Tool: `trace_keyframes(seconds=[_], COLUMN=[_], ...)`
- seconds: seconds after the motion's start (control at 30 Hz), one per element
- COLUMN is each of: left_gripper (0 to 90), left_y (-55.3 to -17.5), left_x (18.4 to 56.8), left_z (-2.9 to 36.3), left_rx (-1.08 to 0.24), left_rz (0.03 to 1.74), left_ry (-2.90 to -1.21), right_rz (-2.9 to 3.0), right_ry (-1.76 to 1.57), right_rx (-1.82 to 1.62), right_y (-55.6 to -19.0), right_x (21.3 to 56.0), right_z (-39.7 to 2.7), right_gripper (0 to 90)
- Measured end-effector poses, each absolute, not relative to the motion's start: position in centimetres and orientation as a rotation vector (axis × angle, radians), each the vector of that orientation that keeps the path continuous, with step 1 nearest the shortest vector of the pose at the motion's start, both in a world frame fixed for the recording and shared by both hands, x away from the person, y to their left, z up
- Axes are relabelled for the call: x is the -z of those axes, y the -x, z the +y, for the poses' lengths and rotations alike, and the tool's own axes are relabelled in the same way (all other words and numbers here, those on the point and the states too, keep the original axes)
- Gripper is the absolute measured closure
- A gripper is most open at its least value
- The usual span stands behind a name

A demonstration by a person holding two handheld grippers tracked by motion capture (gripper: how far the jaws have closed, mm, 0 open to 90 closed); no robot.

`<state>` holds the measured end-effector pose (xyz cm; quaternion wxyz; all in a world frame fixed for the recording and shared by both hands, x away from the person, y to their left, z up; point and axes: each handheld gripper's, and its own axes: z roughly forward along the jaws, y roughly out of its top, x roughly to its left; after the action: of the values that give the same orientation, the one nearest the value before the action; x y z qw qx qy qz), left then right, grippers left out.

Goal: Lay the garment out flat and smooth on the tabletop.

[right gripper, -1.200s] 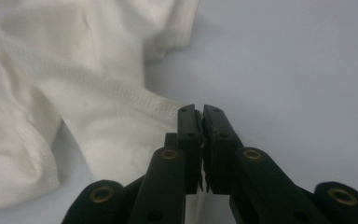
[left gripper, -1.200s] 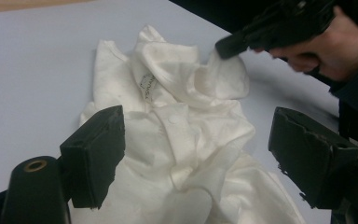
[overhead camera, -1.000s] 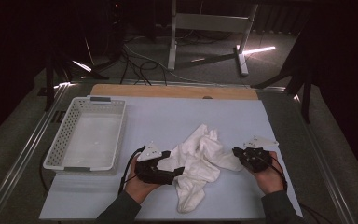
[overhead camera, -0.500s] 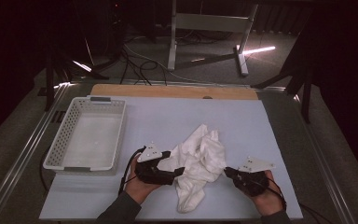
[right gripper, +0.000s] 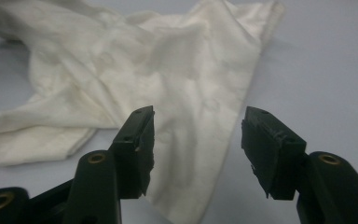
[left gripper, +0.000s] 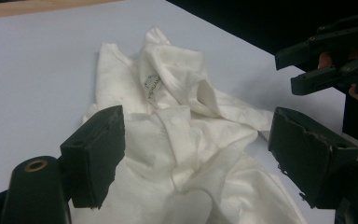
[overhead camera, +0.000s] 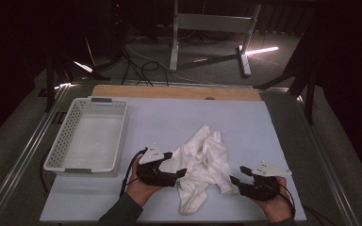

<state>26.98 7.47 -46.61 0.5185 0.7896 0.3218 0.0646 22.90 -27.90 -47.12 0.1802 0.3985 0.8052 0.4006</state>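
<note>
White crumpled cloth point(overhead camera: 202, 165), plain, small printed label point(left gripper: 152, 85) with dark lettering. Pale blue-grey mat point(overhead camera: 169, 117) under it. White perforated basket point(overhead camera: 87, 136) with a grey tab on its far rim. Light wood board point(overhead camera: 174, 92) behind the mat. Black left gripper point(overhead camera: 172, 167) and right gripper point(overhead camera: 238, 176), each with a grey plate.

Left tool point(left gripper: 193, 154) gapes over crumpled white cloth point(left gripper: 182, 130); right tool point(left gripper: 328, 60) beyond
</note>
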Motion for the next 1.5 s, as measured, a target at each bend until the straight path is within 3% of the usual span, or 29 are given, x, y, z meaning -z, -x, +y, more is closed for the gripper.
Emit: trace_keyframes(seconds=[1.3,1.4,1.5], left_gripper=[18.8,18.8,18.7], left_y=[-26.8,-26.8,-26.8], left_x=[46.5,46.5,46.5], left_z=[7.6,7.5,7.5], left_rx=[-0.17,-0.173,-0.172], left_rz=[0.776,0.776,0.778], left_ry=[-1.882,-1.882,-1.88], right_rz=[2.334,2.349,2.354], right_ry=[-1.315,-1.306,-1.273], right_rx=[-0.938,-0.897,-0.88], right_y=[-22.8,-22.9,-22.9], right_x=[50.8,51.2,51.3], right_z=[-28.2,-27.6,-26.9], right_gripper=[52.6,55.5,67.8])
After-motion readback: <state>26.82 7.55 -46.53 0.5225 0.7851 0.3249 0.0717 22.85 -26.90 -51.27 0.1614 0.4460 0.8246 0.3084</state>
